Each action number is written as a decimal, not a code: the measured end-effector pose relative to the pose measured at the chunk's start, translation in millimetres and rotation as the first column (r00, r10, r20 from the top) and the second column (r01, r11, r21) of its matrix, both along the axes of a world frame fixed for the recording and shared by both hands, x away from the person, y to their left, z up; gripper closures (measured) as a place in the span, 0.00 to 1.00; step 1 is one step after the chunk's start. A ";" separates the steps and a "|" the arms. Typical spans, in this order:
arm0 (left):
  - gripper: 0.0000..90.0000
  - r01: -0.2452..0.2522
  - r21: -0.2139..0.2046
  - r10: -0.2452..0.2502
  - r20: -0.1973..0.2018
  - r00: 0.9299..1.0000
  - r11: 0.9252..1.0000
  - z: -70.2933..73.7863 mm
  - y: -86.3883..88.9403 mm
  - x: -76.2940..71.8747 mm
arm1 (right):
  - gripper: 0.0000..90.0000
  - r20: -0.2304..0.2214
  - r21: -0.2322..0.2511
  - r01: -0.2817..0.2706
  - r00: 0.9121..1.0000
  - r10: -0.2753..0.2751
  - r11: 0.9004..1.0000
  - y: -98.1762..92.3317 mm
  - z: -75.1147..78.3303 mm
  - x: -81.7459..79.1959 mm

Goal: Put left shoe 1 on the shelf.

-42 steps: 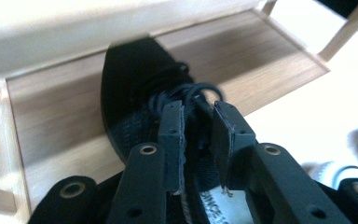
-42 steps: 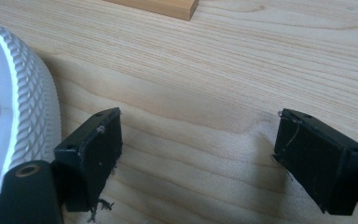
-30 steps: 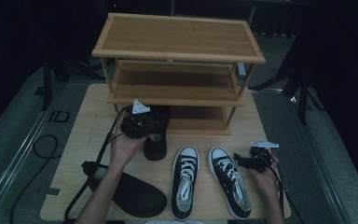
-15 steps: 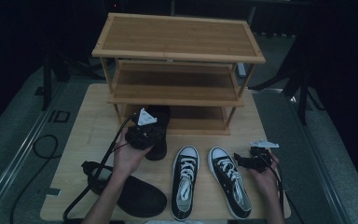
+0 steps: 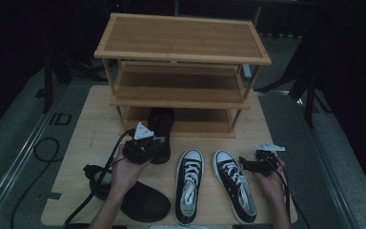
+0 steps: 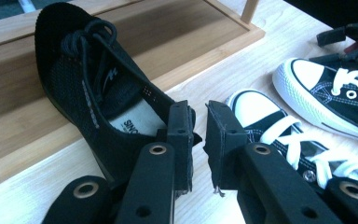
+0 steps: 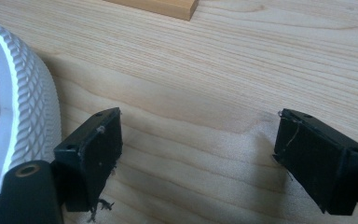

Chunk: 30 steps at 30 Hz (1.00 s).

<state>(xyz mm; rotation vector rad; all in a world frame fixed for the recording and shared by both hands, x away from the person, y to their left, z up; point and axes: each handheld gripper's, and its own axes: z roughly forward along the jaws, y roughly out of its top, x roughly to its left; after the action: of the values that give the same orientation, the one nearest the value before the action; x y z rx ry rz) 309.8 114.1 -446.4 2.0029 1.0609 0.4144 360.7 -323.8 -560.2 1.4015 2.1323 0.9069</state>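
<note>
2 black shoes lie at the left of the table [image 5: 90,124]: a spare shoe [image 5: 143,204] at the near edge and, beyond it, the black shoe [image 6: 84,88] with its toe on the bottom shelf of the rack [image 5: 181,98] and its heel out on the table. The left gripper [image 6: 199,116] is at that heel; its jaws have just been closing to a narrow slit, with a scrap of the heel rim in it, though I cannot tell whether the pads pinch it. The step looks like pushing this shoe onto the shelf. Next comes a firm grip on the heel, then a straight push forward. To the right lie 2 sneakers [image 5: 189,183], and the right gripper [image 7: 198,126] rests wide apart, empty, over bare table.
</note>
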 end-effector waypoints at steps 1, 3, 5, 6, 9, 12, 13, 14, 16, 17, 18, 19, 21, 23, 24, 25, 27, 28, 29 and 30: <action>0.90 0.000 0.002 0.000 -0.001 1.000 1.000 -0.9 0.7 -0.8 | 0.16 0.000 0.000 0.000 1.000 0.000 1.000 0.0 0.0 0.0; 0.92 0.001 0.006 -0.001 -0.003 1.000 1.000 -1.9 2.0 -2.5 | 0.16 0.000 0.000 0.000 1.000 0.000 1.000 0.0 0.0 0.0; 0.94 0.022 0.024 -0.022 -0.008 1.000 0.999 -3.6 3.2 -5.1 | 0.16 0.001 -0.001 -0.001 1.000 0.001 1.000 -0.1 0.0 0.1; 0.95 0.033 0.039 -0.032 -0.011 0.999 0.999 -4.3 3.5 -5.7 | 0.16 0.000 0.000 0.000 1.000 0.000 1.000 0.0 0.0 0.0; 0.97 0.047 0.065 -0.046 -0.011 0.999 0.997 -6.1 4.0 -6.6 | 0.16 0.000 0.000 0.000 1.000 0.000 1.000 0.0 0.0 0.0; 0.99 0.063 0.077 -0.061 -0.029 0.998 0.995 -8.7 6.7 -5.9 | 0.16 0.000 0.000 0.000 1.000 0.000 1.000 0.0 0.0 0.0; 0.99 0.063 0.077 -0.061 -0.029 0.998 0.995 -8.7 6.7 -5.9 | 0.16 0.000 0.000 0.000 1.000 0.000 1.000 0.0 0.0 0.0; 0.99 0.071 0.091 -0.068 -0.038 0.997 0.993 -10.5 5.7 -5.4 | 0.16 0.000 0.000 0.000 1.000 0.000 1.000 0.0 0.0 0.0; 0.99 0.080 0.108 -0.076 -0.047 0.996 0.991 -12.2 3.8 -4.8 | 0.16 0.000 0.000 0.000 1.000 0.000 1.000 0.0 0.0 0.0; 0.99 0.083 0.113 -0.078 -0.051 0.996 0.990 -12.8 3.3 -4.4 | 0.16 0.001 -0.001 -0.001 1.000 0.001 1.000 -0.1 0.0 0.1; 1.00 0.087 0.116 -0.080 -0.060 0.995 0.989 -13.3 2.8 -3.4 | 0.16 0.000 -0.001 0.000 1.000 0.000 1.000 0.0 0.0 0.0; 1.00 0.087 0.116 -0.080 -0.060 0.995 0.989 -13.3 2.8 -3.4 | 0.16 0.000 -0.001 0.000 1.000 0.000 1.000 0.0 0.0 0.0; 1.00 0.093 0.136 -0.084 -0.071 0.994 0.986 -15.1 1.9 -0.1 | 0.16 0.000 0.000 0.000 1.000 0.000 1.000 0.0 0.0 0.0; 1.00 0.105 0.164 -0.090 -0.097 0.991 0.981 -18.2 0.3 4.9 | 0.16 0.000 -0.001 0.000 1.000 0.000 1.000 0.0 0.0 0.0; 1.00 0.105 0.164 -0.090 -0.097 0.991 0.981 -18.2 0.3 4.9 | 0.16 0.001 0.001 0.000 1.000 0.000 1.000 0.0 -0.1 0.1; 1.00 0.114 0.170 -0.097 -0.106 0.990 0.979 -18.9 -0.2 6.0 | 0.16 0.001 0.001 0.000 1.000 0.000 1.000 0.0 -0.1 0.1; 1.00 0.121 0.196 -0.098 -0.120 0.988 0.973 -21.5 -2.3 8.4 | 0.16 0.001 0.000 0.000 1.000 0.000 1.000 0.0 -0.1 0.1; 1.00 0.119 0.222 -0.090 -0.138 0.986 0.968 -24.3 -3.3 11.4 | 0.16 0.001 0.000 0.000 1.000 0.000 1.000 0.0 -0.1 0.1; 1.00 0.117 0.233 -0.084 -0.148 0.985 0.965 -26.1 -4.0 12.8 | 0.16 0.001 0.000 0.000 1.000 0.000 1.000 0.0 -0.1 0.1; 1.00 0.120 0.245 -0.083 -0.156 0.984 0.962 -27.7 -4.5 14.1 | 0.16 0.001 0.000 0.000 1.000 0.000 1.000 0.0 -0.1 0.1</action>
<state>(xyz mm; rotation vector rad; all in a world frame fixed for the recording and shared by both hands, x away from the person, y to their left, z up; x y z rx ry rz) 323.8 109.6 -474.2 2.3348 1.0285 0.3693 360.7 -323.7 -560.3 1.4008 2.1317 0.9080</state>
